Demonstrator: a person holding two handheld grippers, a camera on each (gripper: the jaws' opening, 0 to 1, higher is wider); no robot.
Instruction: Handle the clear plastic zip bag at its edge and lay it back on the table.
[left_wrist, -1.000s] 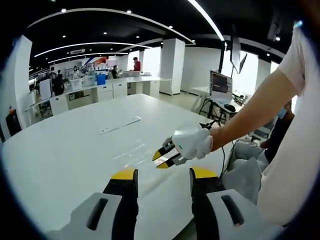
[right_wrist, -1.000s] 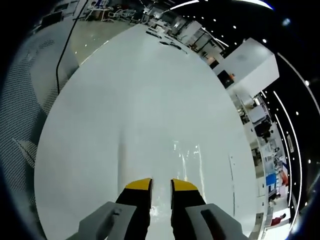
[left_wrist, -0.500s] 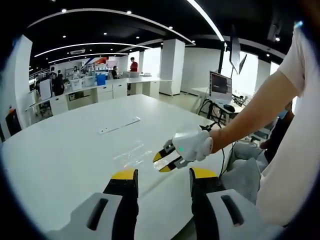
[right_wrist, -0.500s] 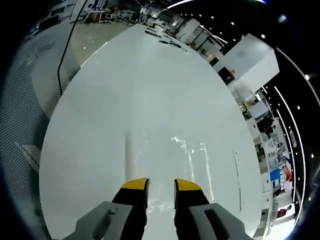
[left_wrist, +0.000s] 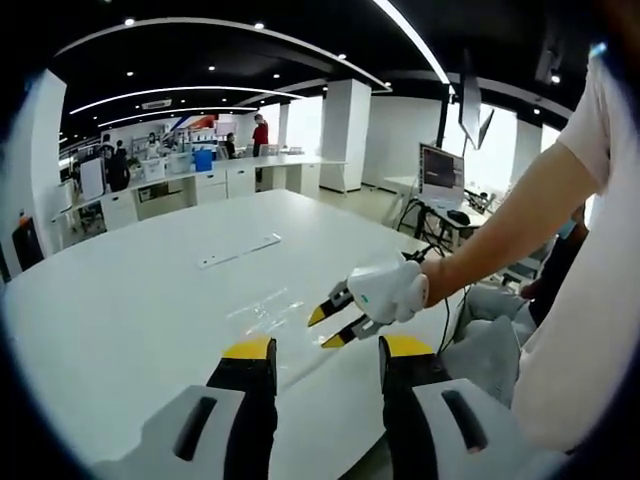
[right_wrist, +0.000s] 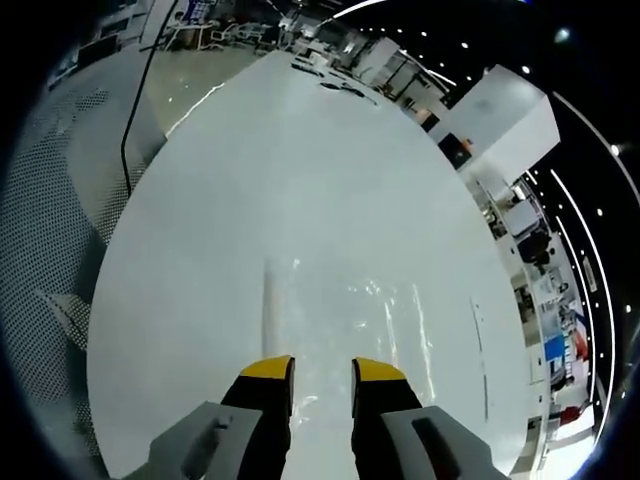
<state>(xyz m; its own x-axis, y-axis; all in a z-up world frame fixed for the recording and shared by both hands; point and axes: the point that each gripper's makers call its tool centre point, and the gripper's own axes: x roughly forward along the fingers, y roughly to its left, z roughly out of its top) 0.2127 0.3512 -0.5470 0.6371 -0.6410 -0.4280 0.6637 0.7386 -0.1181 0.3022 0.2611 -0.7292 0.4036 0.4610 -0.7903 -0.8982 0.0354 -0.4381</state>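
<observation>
The clear plastic zip bag (right_wrist: 340, 310) lies flat on the white table (right_wrist: 250, 180), glinting just ahead of my right gripper (right_wrist: 323, 370), whose yellow-tipped jaws stand open with nothing between them. In the left gripper view the bag (left_wrist: 262, 303) rests mid-table, and the right gripper (left_wrist: 327, 327), held by a white-gloved hand (left_wrist: 388, 290), hovers at its near right edge with jaws spread. My left gripper (left_wrist: 327, 348) is open and holds nothing, low over the table's near edge.
A long white strip (left_wrist: 240, 250) lies farther back on the table. A monitor (left_wrist: 442, 175) stands to the right, beyond the table edge. Desks with people (left_wrist: 200, 165) line the back. A black cable (right_wrist: 135, 110) runs over the floor beside the table.
The right gripper's jaws, close together at the bag's edge half a second ago, have spread wide and drawn back slightly. The bag lies on the table. My left gripper has held still.
</observation>
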